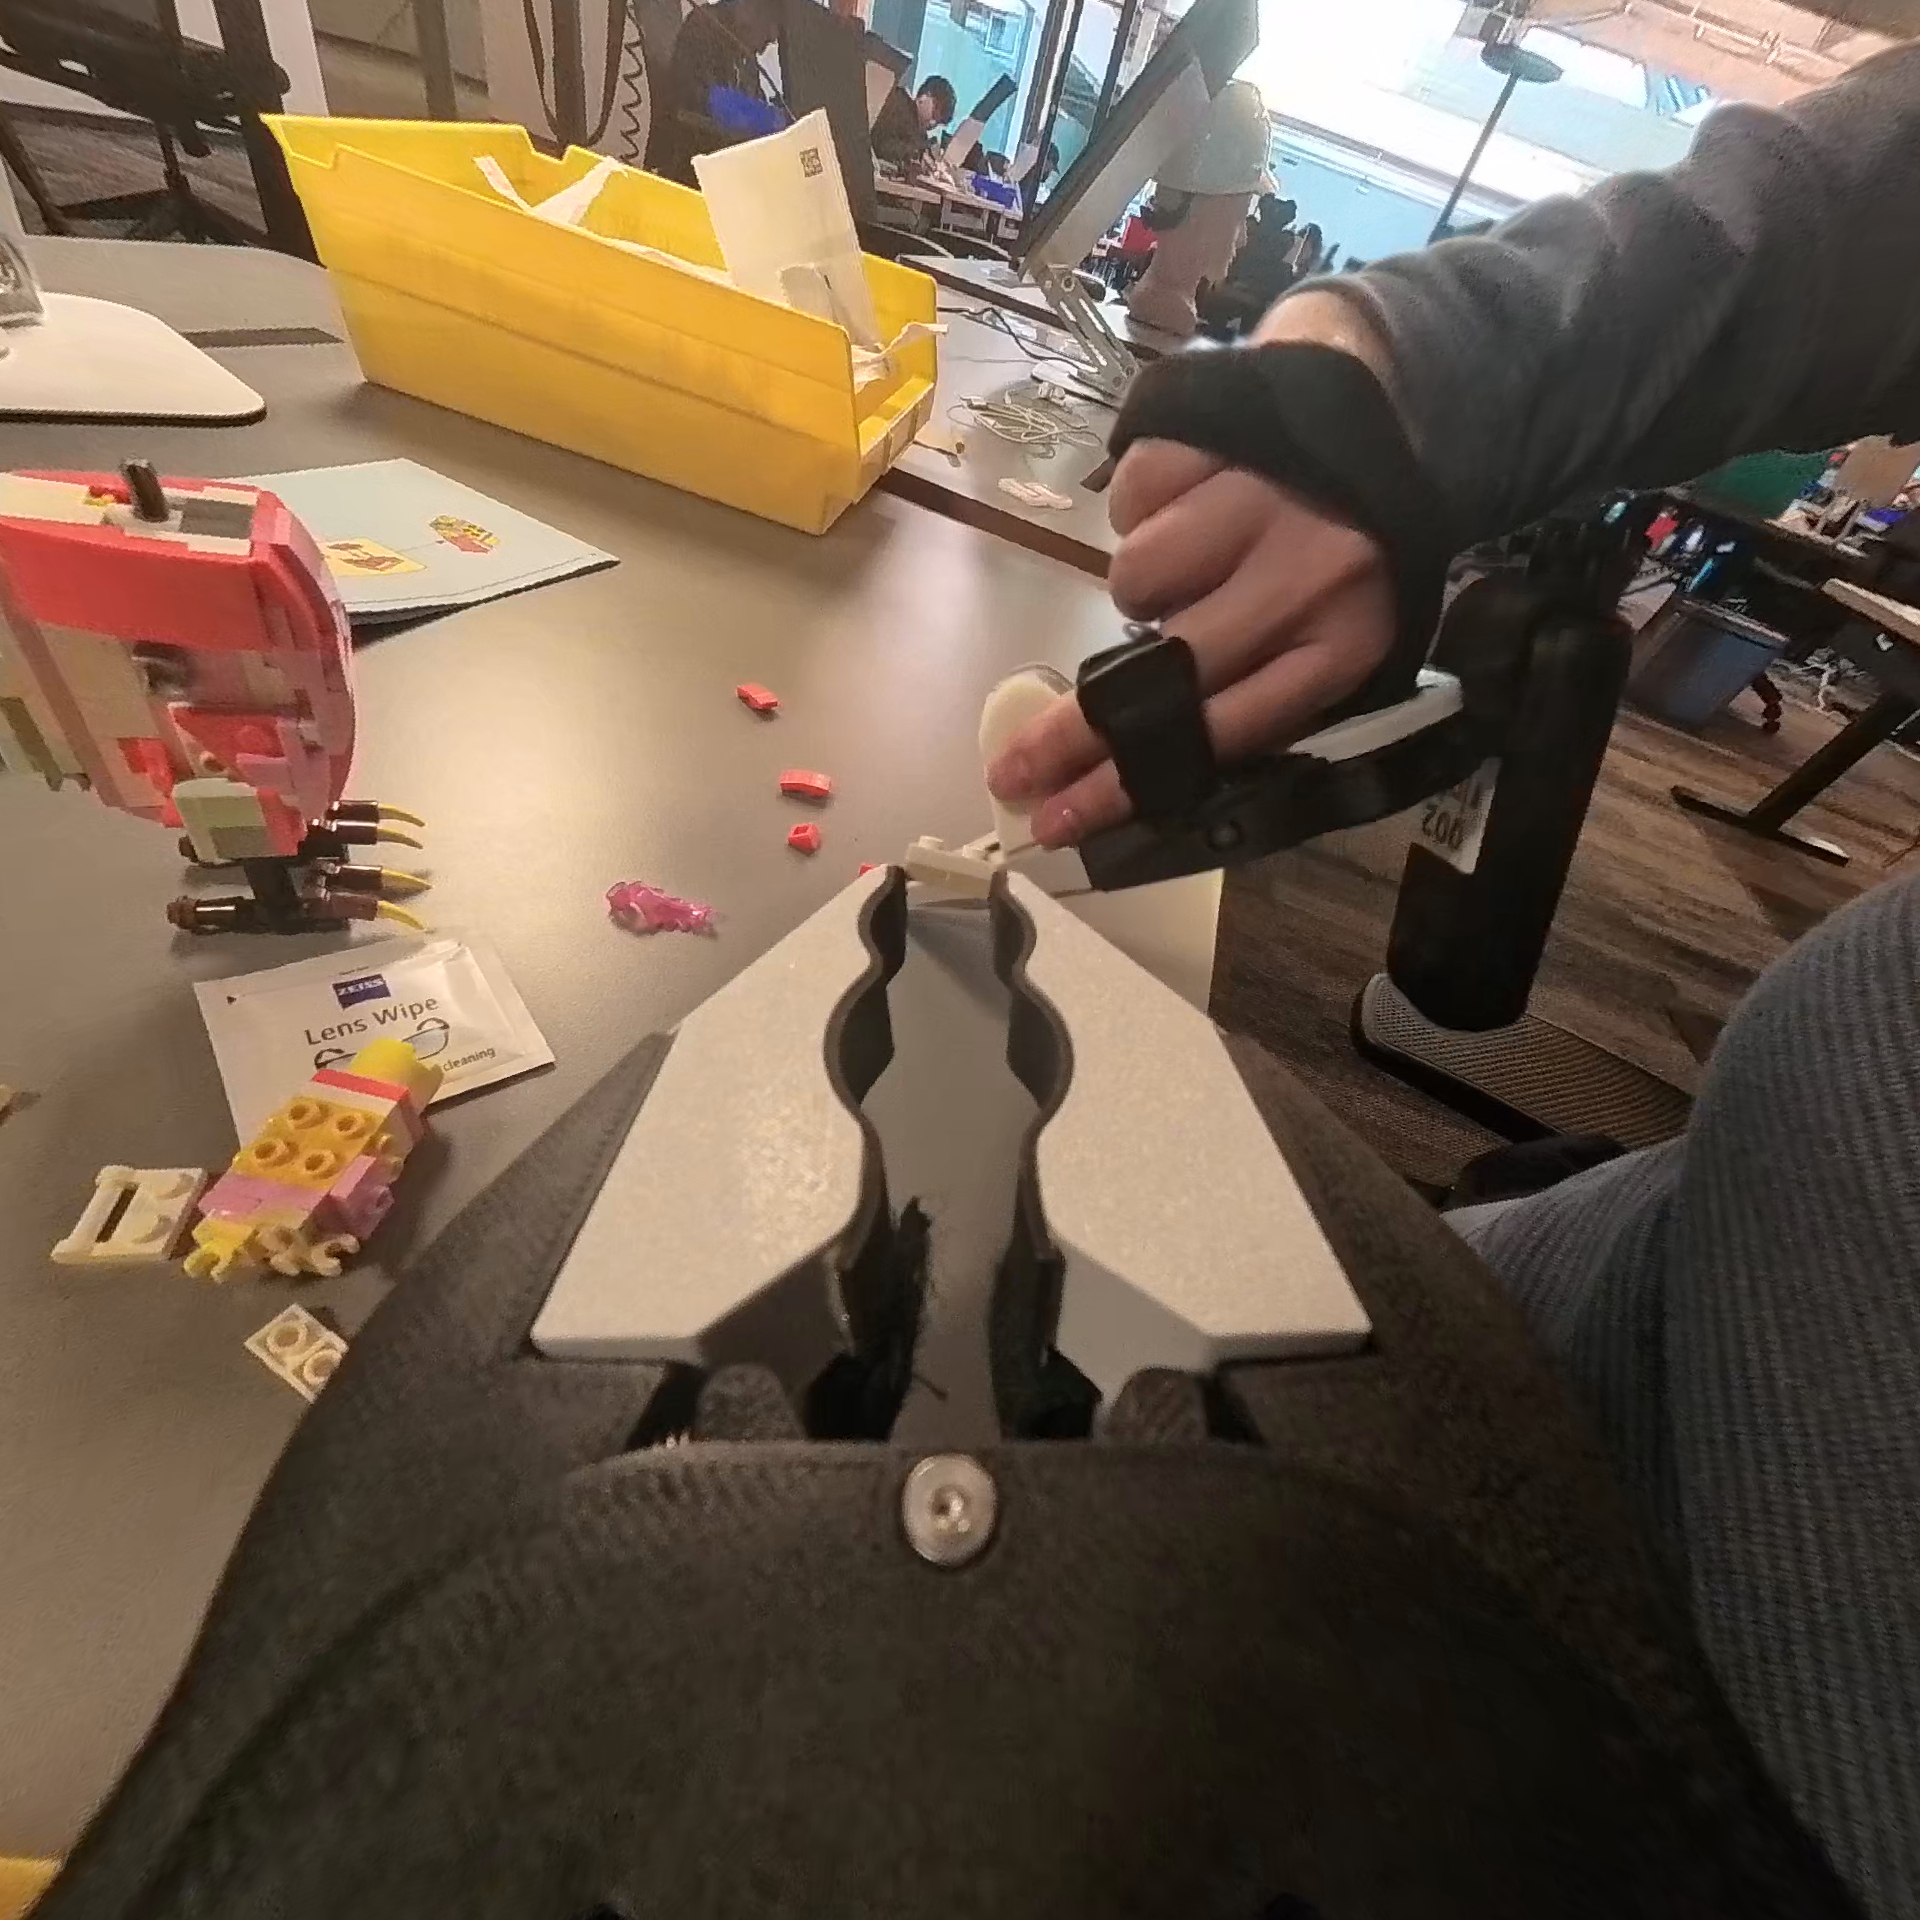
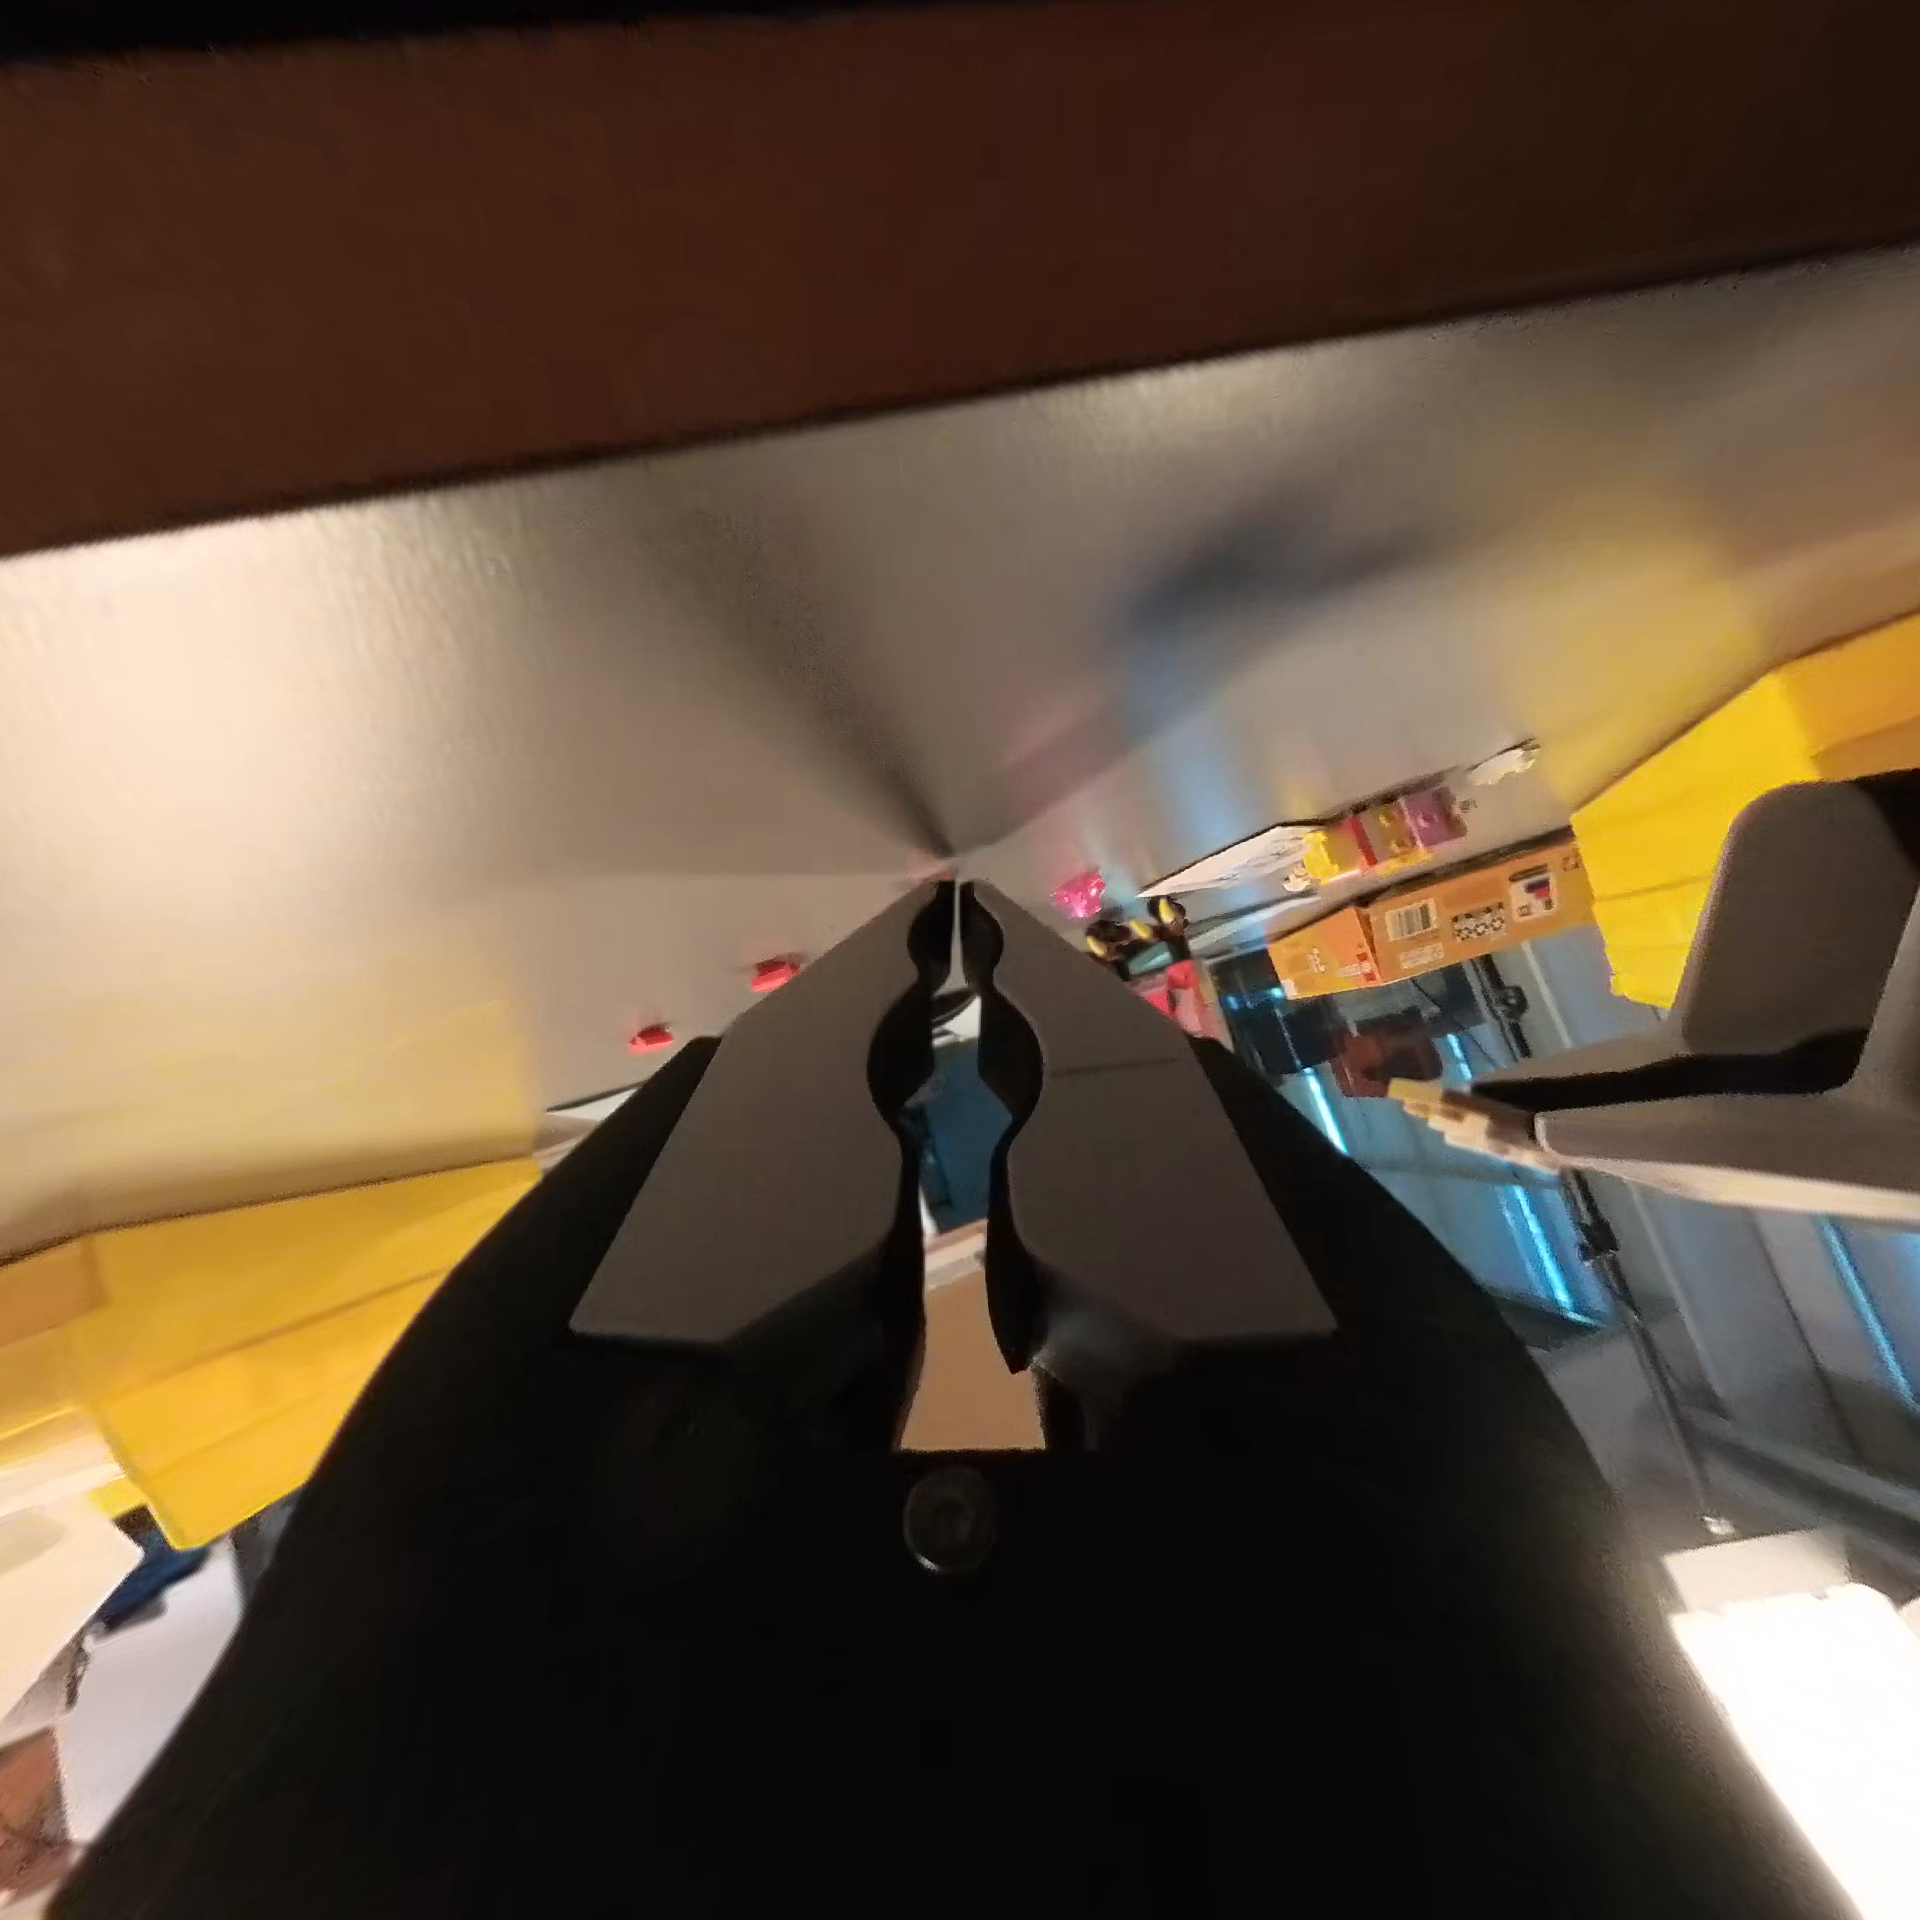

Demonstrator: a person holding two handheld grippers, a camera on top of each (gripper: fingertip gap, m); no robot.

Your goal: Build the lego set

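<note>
In the left wrist view my left gripper (image 1: pixel 948 883) is shut on a small cream brick piece (image 1: pixel 945 862), held across its fingertips above the grey table (image 1: pixel 582 727). My right gripper (image 1: pixel 997 850), held in a gloved hand (image 1: pixel 1247 592), reaches in from the right with its tips right beside the cream piece. In the blurred, rolled-over right wrist view my right gripper (image 2: pixel 950 891) has its fingertips together, and I see nothing clear between them. The left gripper's finger (image 2: pixel 1662 1143) and the cream piece (image 2: pixel 1455 1117) show at the right of that view.
A pink and red brick bird model (image 1: pixel 177 686) stands at the left. Small red pieces (image 1: pixel 805 782), a pink translucent piece (image 1: pixel 660 906), a wipe sachet (image 1: pixel 364 1023) and a yellow-pink brick assembly (image 1: pixel 322 1153) lie on the table. A yellow bin (image 1: pixel 623 312) stands behind. The table edge lies right. Spacing between my two grippers at the tips: around 10 cm.
</note>
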